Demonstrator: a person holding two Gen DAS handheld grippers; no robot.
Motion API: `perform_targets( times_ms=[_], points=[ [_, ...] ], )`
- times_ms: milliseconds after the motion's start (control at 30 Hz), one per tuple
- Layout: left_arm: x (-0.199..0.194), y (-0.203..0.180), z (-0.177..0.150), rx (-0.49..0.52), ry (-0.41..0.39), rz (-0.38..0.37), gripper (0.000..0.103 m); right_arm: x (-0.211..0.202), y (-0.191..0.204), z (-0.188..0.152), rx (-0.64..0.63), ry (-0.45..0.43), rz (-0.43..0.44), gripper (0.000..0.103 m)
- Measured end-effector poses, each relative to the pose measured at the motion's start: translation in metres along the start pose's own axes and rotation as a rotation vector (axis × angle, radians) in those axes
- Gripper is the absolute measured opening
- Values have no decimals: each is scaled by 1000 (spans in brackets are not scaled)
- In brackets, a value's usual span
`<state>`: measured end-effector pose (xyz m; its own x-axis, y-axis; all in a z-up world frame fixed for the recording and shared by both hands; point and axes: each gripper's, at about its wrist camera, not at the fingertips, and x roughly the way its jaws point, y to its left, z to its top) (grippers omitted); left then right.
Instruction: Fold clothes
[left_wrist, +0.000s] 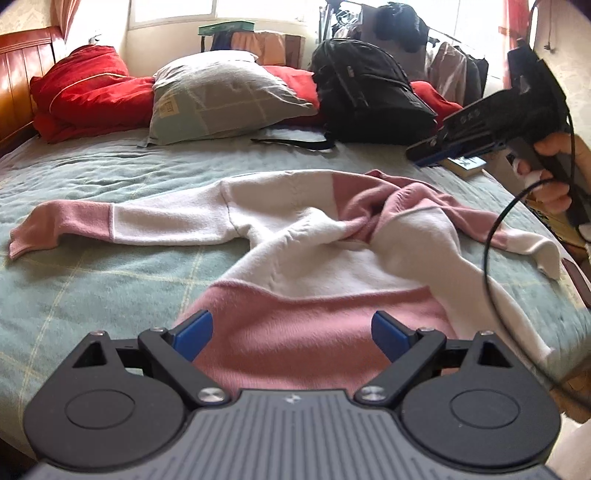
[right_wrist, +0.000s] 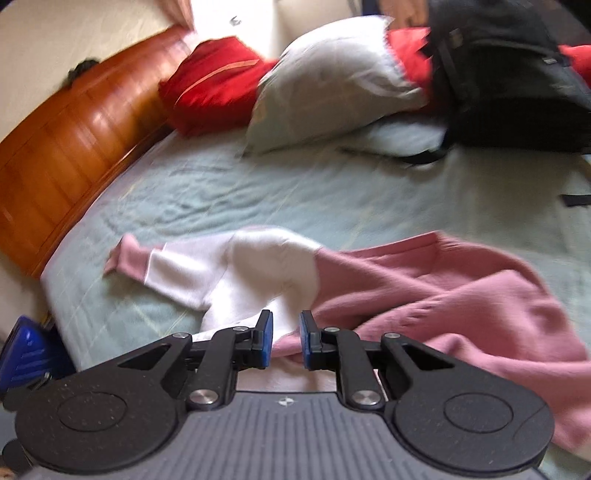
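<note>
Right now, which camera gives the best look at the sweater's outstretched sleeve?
The left wrist view: the outstretched sleeve lies sharp and whole, from its pink cuff to the shoulder, flat on the bed. The right wrist view shows it smaller and motion-blurred.

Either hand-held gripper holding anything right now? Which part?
Nothing held. Left hand-held gripper is wide open over the sweater's pink hem; right hand-held gripper has a visible gap between its pads, no fabric pinched, raised above the bed.

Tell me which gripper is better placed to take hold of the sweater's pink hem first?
Probably the left. The left gripper is wide open with the pink hem of the sweater lying between its fingers. The right gripper is nearly closed and, seen from the left wrist, held up above the bed.
</note>
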<state>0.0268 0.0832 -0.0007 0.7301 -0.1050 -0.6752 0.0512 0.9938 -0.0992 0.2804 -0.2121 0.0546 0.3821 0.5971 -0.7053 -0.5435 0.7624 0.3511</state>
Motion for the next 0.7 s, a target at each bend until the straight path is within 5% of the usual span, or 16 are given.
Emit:
perform_targets(
  times_ms=[333, 633, 700],
  points=[
    [-4, -19, 1, 86, 8, -65, 94, -21, -34, -3, 76, -41, -83, 21],
    [49, -13, 43, 111, 108, -64, 94, 70, -59, 42, 80, 52, -58, 22],
    [58, -12, 56, 118, 114, -59, 94, 92, -64, 52, 76, 70, -60, 31]
  ],
)
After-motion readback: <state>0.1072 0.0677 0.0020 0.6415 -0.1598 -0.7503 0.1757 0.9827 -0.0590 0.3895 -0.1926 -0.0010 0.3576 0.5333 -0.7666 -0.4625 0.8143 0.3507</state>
